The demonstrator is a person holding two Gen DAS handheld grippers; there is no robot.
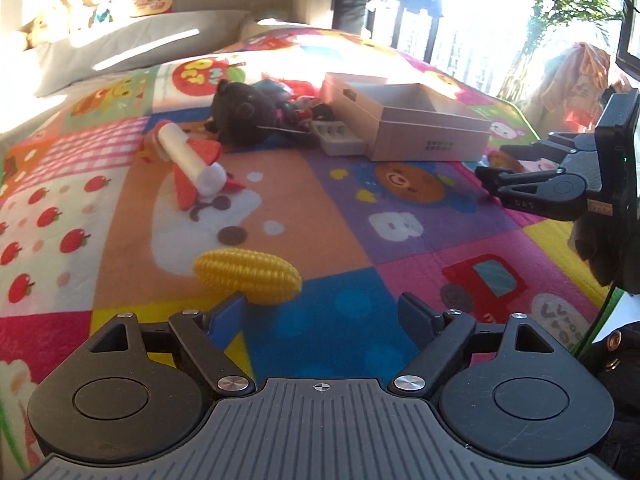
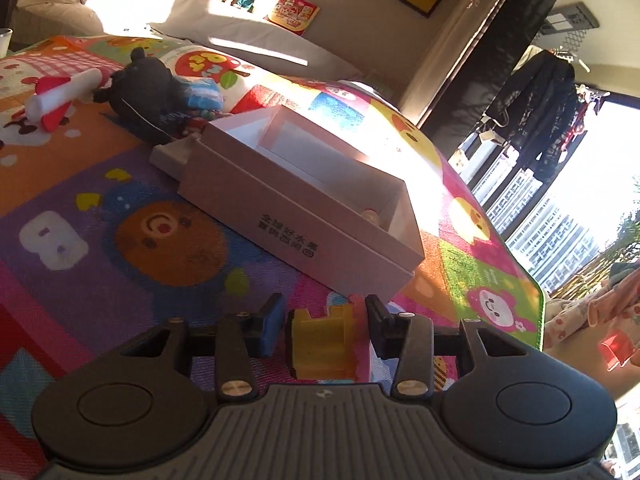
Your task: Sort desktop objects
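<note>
My left gripper [image 1: 326, 312] is open and empty low over the colourful play mat; a yellow toy corn cob [image 1: 248, 278] lies just ahead of its left finger. A white and red toy rocket [image 1: 196, 164] lies further back. My right gripper [image 2: 322, 322] is open with a yellow toy block [image 2: 324, 344] between its fingers, small gaps on both sides. An open pink cardboard box [image 2: 304, 196] sits just ahead of it, with a small round object [image 2: 370, 216] inside. The right gripper also shows in the left wrist view [image 1: 492, 164], beside the box [image 1: 408, 122].
A black plush toy [image 1: 244, 114] and a pile of small toys lie behind the box, with a white tray [image 1: 338, 136] against it. The mat's edge [image 2: 536, 280] is to the right. A grey sofa with plush toys stands behind.
</note>
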